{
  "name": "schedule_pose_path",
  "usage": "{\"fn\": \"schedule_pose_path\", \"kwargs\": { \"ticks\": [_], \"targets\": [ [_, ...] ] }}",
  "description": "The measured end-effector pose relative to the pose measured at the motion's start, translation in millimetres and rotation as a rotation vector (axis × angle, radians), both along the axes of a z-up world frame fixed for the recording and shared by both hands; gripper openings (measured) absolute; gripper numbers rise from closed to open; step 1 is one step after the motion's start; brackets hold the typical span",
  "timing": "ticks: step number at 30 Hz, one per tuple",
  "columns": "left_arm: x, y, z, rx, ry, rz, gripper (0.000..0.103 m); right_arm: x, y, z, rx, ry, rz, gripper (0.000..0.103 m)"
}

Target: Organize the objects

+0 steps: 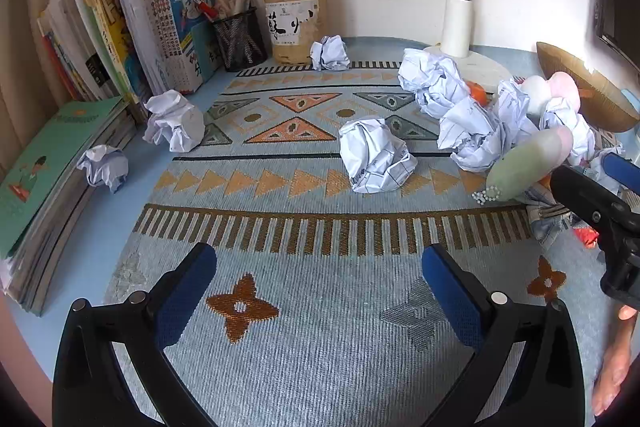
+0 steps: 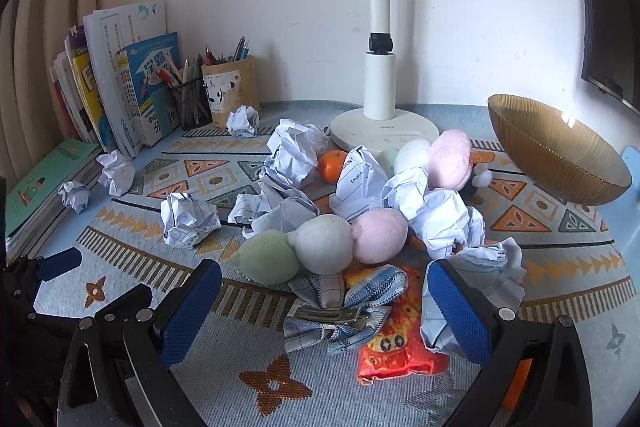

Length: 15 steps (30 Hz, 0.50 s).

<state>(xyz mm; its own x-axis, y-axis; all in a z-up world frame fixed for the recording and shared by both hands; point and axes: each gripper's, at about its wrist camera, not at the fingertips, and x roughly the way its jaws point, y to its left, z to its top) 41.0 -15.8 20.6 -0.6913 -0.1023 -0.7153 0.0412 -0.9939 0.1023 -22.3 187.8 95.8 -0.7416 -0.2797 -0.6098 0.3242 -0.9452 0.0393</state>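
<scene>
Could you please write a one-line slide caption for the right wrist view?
Open right gripper over a plaid bow clip amid crumpled paper balls and plush dumplings.

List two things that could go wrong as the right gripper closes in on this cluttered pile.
1. The open right gripper straddles the blue plaid fabric bow, but a crumpled white paper ball touches its right finger and may get pinched too.
2. Pulling the bow could topple the green-white-pink plush skewer resting on it.

Crumpled paper balls, plush toys scattered on mat.
</scene>
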Motion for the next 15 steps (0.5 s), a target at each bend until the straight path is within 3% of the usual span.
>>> {"fn": "schedule_pose_path", "kwargs": {
  "ticks": [15],
  "targets": [
    [0.7, 0.9, -1.3, -0.014, -0.009, -0.003, 0.102, 2.1, -8.7, -0.6, 0.035, 0.018, 0.019, 0.103]
  ]
}}
